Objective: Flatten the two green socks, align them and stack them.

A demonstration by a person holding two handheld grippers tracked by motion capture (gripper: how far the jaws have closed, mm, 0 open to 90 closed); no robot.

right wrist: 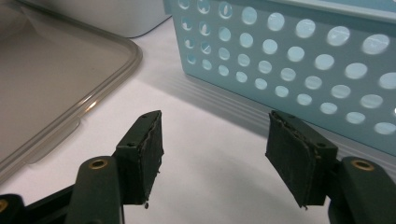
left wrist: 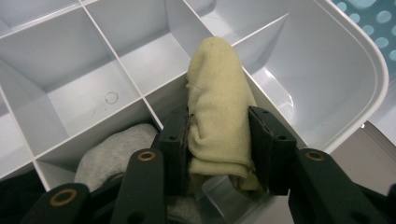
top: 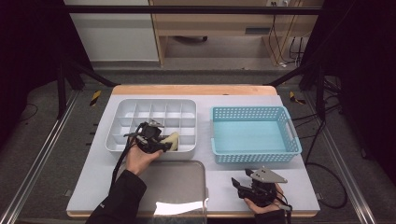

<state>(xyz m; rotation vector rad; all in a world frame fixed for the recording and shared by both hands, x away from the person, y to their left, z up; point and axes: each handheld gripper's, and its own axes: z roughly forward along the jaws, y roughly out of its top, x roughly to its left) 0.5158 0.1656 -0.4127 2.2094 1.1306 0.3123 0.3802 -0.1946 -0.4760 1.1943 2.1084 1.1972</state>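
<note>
A pale yellow rolled sock [left wrist: 217, 107] sits between the jaws of my left gripper [left wrist: 218, 140], and both pads touch its sides. It hangs over a divider at the near right corner of the white compartment tray [left wrist: 327, 70]. From the high view, the left gripper [top: 164, 143] is over the tray's front row [top: 154, 101] with the sock [top: 173, 139] at its tip. A grey sock [left wrist: 116, 154] lies in the compartment beside it. My right gripper [top: 240, 184] rests near the table's front edge, jaws [right wrist: 215, 149] apart with nothing between them.
A light blue perforated basket [top: 254, 112] stands right of the tray, and its wall [right wrist: 303, 60] is just ahead of the right gripper. A grey translucent lid [top: 177, 186] lies flat at the front middle, its corner [right wrist: 46, 79] left of the right jaws. Something dark [left wrist: 14, 196] fills a near compartment.
</note>
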